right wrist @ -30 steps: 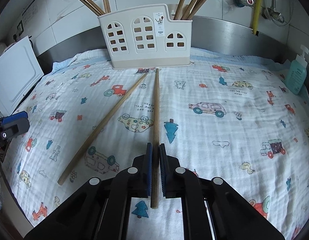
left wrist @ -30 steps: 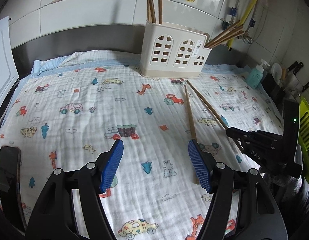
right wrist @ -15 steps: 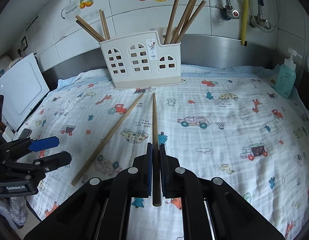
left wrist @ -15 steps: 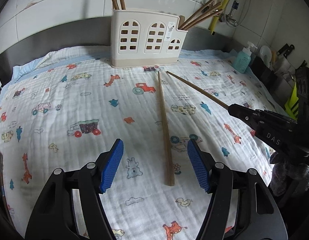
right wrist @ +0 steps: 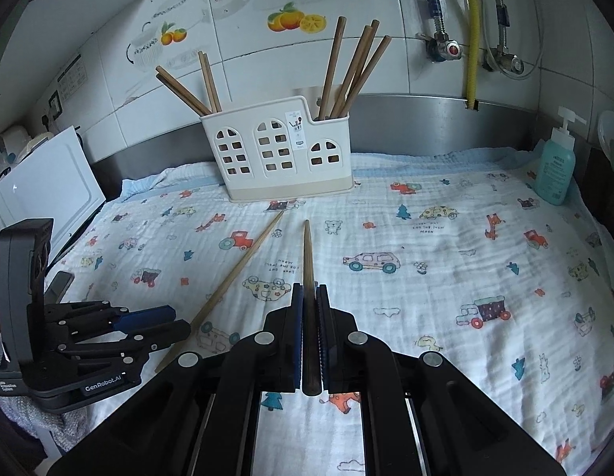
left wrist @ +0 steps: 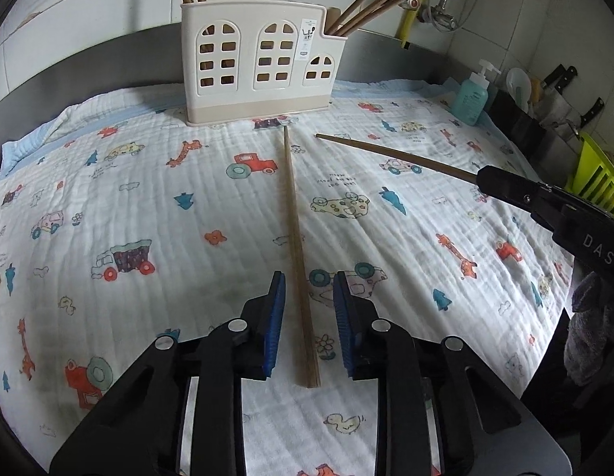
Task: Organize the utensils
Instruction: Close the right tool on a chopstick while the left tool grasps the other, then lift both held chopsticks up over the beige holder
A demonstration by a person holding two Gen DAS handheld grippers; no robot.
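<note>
My right gripper [right wrist: 310,317] clamps one chopstick [right wrist: 308,254], lifted, tip toward the far holder [right wrist: 279,154]. My left gripper [left wrist: 308,317] has just been closing around the other chopstick [left wrist: 297,238] lying on the cloth [left wrist: 148,198], pads not yet touching.
</note>
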